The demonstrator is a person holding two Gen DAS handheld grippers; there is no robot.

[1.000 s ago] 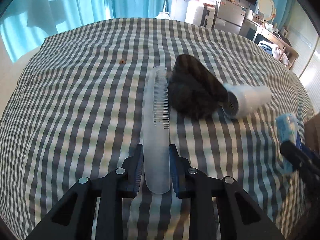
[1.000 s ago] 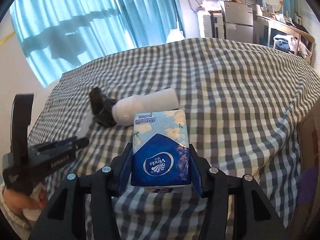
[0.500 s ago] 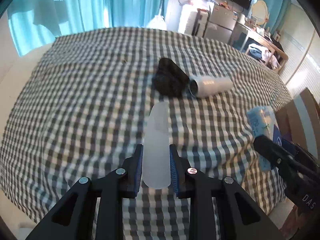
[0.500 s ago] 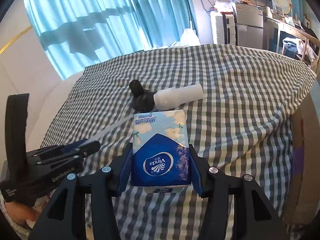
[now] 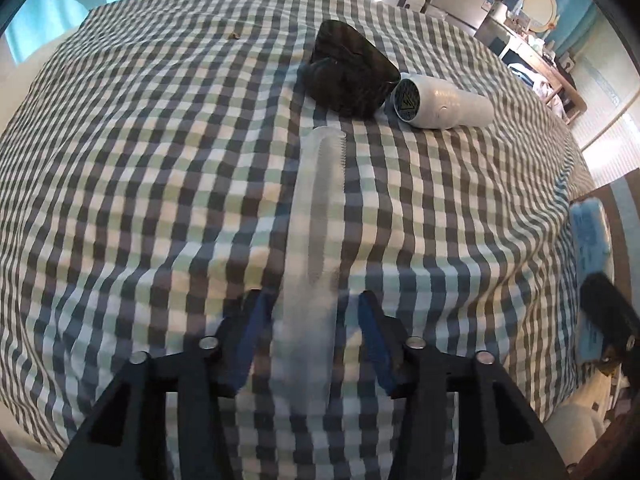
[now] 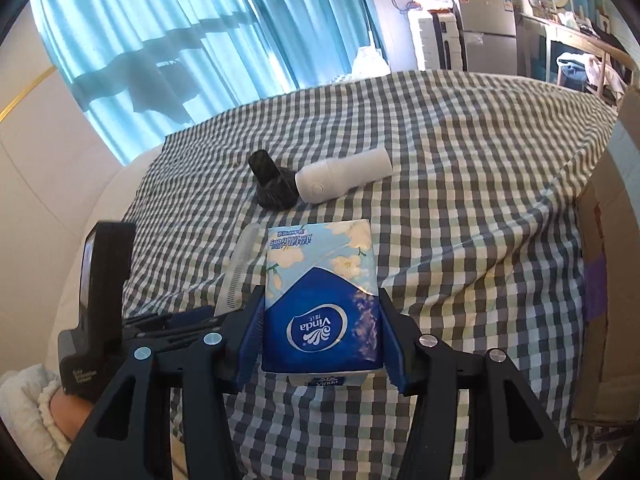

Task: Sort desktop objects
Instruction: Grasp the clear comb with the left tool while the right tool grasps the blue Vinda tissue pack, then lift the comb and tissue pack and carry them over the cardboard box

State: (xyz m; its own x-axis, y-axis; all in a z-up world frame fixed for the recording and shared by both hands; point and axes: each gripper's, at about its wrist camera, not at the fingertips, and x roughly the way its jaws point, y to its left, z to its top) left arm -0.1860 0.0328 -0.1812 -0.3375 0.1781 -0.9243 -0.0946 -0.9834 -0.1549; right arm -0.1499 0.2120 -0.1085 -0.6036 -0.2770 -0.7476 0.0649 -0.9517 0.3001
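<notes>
Comb (image 5: 316, 240) between opening left tool (image 5: 316, 336) pads — untouched

We see daylight glowing through turquoise curtains (image 6: 192, 40) beside a pale wall (image 6: 44, 168), a checked cloth (image 6: 460, 168) spread over the broad surface, and a grey fridge (image 6: 486, 36), white appliances, a wooden desk (image 6: 576, 44) and a cardboard box (image 6: 604, 240) to the right.

Blue curtains (image 6: 168, 40), grey fridge (image 6: 488, 36), cardboard box (image 6: 612, 280) beside bed.
</notes>
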